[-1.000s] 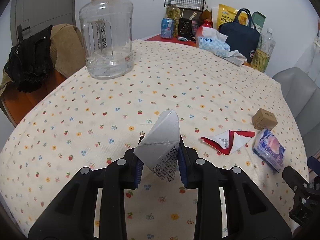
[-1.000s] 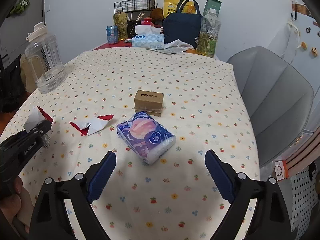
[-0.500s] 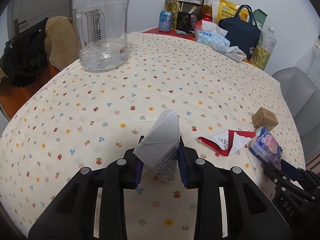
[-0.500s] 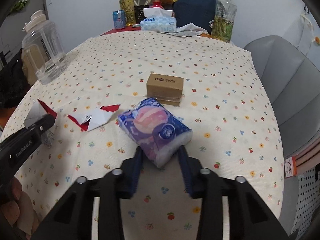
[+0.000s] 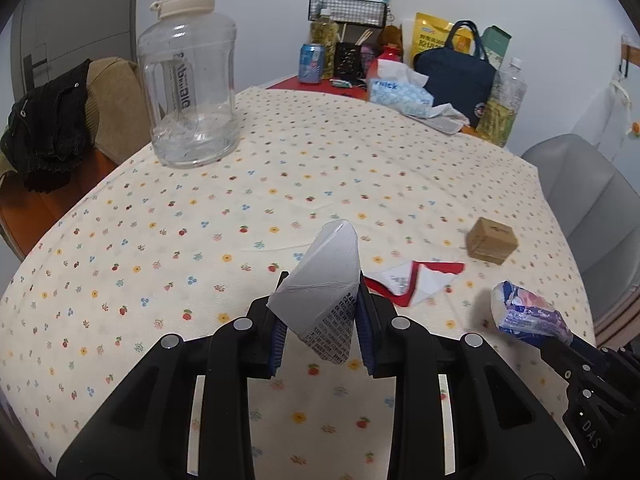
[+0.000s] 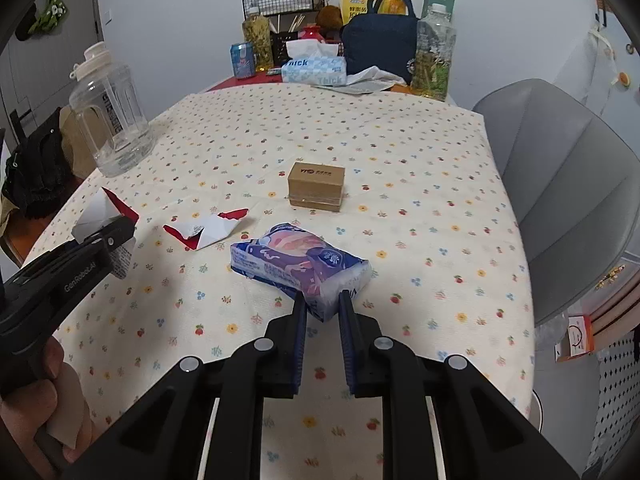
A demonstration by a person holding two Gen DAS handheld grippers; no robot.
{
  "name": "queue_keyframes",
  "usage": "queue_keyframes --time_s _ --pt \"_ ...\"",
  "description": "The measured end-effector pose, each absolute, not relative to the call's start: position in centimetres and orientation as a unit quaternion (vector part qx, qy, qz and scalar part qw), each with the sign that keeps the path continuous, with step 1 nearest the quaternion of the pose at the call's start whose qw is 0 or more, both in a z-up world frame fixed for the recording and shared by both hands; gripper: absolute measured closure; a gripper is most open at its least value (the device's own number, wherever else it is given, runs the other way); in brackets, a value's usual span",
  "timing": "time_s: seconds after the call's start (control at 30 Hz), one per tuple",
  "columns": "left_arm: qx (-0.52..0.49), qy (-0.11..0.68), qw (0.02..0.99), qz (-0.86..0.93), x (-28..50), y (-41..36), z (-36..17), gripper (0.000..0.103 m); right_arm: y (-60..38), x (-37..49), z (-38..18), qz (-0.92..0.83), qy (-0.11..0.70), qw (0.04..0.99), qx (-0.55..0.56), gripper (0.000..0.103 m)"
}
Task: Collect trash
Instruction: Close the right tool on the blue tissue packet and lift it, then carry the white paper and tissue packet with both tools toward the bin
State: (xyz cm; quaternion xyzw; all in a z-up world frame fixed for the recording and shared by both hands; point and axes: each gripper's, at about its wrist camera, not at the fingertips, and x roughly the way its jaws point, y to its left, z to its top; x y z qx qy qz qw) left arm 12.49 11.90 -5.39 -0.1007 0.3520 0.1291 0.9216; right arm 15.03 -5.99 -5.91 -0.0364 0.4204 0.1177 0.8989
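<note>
My left gripper (image 5: 320,320) is shut on a folded white and red paper wrapper (image 5: 324,288) and holds it above the flowered tablecloth (image 5: 240,200); the wrapper also shows in the right wrist view (image 6: 100,212). My right gripper (image 6: 322,300) is shut on the near corner of a blue and purple tissue pack (image 6: 296,260), lifted slightly off the table; the pack also shows in the left wrist view (image 5: 528,314). A second red and white torn wrapper (image 6: 208,230) lies flat on the cloth between the grippers. A small brown cardboard box (image 6: 316,190) sits beyond the pack.
A large clear water jug (image 5: 188,92) stands at the far left. At the table's far end are a tissue box (image 6: 314,68), a navy bag (image 6: 380,44), bottles and a can (image 5: 312,62). A grey chair (image 6: 560,184) is on the right.
My right gripper went from wide open to shut on the tissue pack and lifted it a little. My left gripper kept hold of the wrapper and shifted slightly.
</note>
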Motion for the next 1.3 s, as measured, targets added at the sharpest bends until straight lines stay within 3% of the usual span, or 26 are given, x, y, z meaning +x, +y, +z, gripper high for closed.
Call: queue_keyframes --time_s 1.3 --pt "-0.003 0.328 0.944 -0.031 10.7 -7.2 -1.0 0.073 -24.4 6.1 -1.5 -0.017 0.368 0.928 0.053 0.087"
